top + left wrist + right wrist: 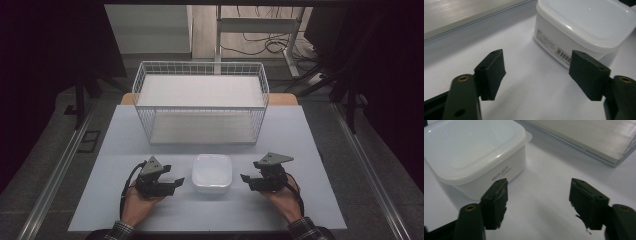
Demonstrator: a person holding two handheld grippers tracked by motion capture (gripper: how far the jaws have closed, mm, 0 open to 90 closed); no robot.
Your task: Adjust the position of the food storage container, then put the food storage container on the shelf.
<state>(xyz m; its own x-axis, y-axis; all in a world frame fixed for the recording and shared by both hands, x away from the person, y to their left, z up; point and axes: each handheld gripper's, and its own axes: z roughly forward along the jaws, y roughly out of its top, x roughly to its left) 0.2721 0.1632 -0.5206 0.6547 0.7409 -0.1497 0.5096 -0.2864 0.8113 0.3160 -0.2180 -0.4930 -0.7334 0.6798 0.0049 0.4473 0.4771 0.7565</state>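
Observation:
A white square plastic container with its lid on sits near the front middle of the pale table. My left gripper rests just left of it, open, jaws pointing toward it. My right gripper rests just right of it, also open. In the left gripper view the container lies ahead to the right, a barcode label on its side, and the gripper holds nothing. In the right gripper view the container lies ahead to the left, beyond the empty gripper.
A white wire basket with a shelf-like board inside stands at the back of the table. Metal rails run along both sides. Cables and a table frame lie on the floor beyond.

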